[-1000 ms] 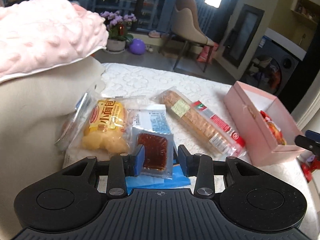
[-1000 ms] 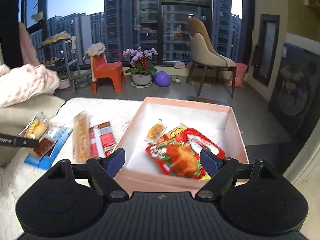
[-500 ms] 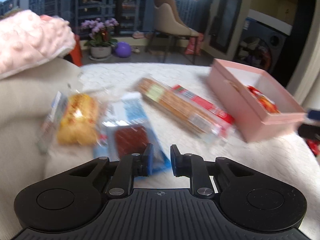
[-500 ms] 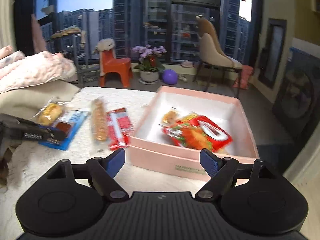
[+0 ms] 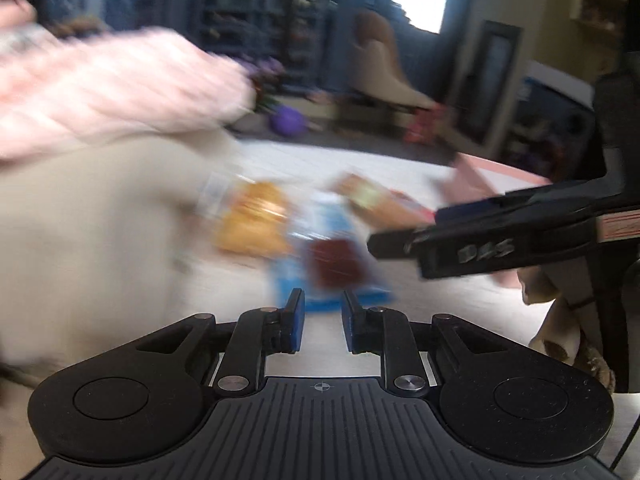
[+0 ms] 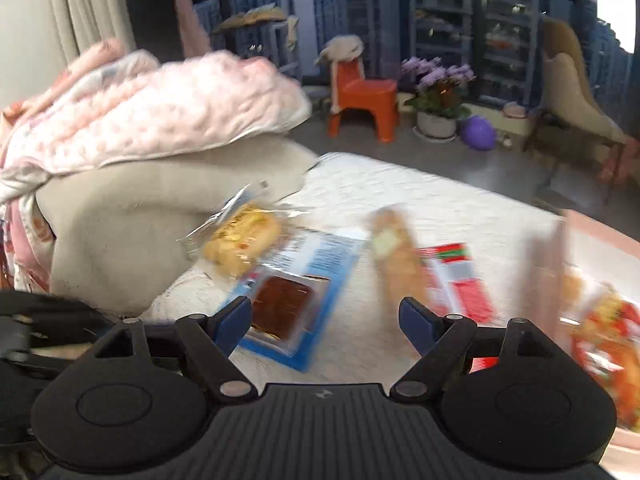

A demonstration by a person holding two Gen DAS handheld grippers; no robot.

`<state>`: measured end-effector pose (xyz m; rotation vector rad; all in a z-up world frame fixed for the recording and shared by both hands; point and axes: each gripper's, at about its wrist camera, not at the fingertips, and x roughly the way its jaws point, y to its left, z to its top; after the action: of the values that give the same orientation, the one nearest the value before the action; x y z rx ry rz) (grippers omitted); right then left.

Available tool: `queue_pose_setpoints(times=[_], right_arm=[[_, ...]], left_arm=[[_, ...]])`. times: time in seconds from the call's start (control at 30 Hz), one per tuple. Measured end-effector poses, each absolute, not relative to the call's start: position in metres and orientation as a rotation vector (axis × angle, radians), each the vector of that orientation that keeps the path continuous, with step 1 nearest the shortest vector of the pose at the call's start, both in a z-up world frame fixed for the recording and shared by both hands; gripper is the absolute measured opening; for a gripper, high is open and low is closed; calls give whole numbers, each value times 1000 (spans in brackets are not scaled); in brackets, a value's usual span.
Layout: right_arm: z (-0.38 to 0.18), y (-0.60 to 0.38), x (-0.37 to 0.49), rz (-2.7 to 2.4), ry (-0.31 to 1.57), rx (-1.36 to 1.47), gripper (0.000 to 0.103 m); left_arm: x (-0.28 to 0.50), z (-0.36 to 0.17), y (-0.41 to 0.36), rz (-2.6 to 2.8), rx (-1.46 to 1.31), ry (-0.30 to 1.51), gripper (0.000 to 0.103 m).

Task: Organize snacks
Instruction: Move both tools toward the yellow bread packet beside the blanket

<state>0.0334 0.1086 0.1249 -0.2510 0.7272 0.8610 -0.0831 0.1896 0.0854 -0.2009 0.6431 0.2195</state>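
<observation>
The left gripper (image 5: 322,322) has its blue pads drawn close together with only a narrow gap, and nothing sits between them; the white quilted bed cover (image 5: 440,312) shows through the gap. Just beyond its tips lies a dark red snack in a clear packet (image 5: 336,266) resting on a blue packet (image 5: 288,280), with a yellow bread packet (image 5: 252,220) to the left, all smeared by blur in this view. The right gripper (image 5: 404,238) reaches in from the right as a dark finger beside the red snack.

The right wrist view shows what the left blurs. The right gripper (image 6: 326,320) stands wide open and empty above the cover. The dark red snack (image 6: 280,306) lies just past its left pad, on the blue packet (image 6: 320,268). The bread packet (image 6: 240,240) lies against a beige cushion (image 6: 128,224) under a pink blanket (image 6: 160,108). A long biscuit packet (image 6: 398,258) and a red packet (image 6: 460,280) lie side by side toward the right. At the far right edge, the pink box (image 6: 548,256) holds red-and-orange snack packets (image 6: 608,328); the left view catches only a corner of it.
</observation>
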Motion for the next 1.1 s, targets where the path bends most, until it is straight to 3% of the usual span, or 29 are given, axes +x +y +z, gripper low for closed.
queue_pose_setpoints(times=[0.23,0.57,0.63,0.73,1.1], right_arm=[[122,188,54,869,705,-195,82],[97,274,62,845,710,-324,82],[94,275,64,841,699,-365,81],[90,259,69,817,698,-448,70],[95,164,93,724,781,-389,69]], left_arm=[[-96,83,207,236,-242,694,23],[-106,70,218,275,-296,718,22],[-107,69,217,257,-308,715,23],[-103,70,217,234,-315,712,23],[-88,61,209,184,-338,711,23]])
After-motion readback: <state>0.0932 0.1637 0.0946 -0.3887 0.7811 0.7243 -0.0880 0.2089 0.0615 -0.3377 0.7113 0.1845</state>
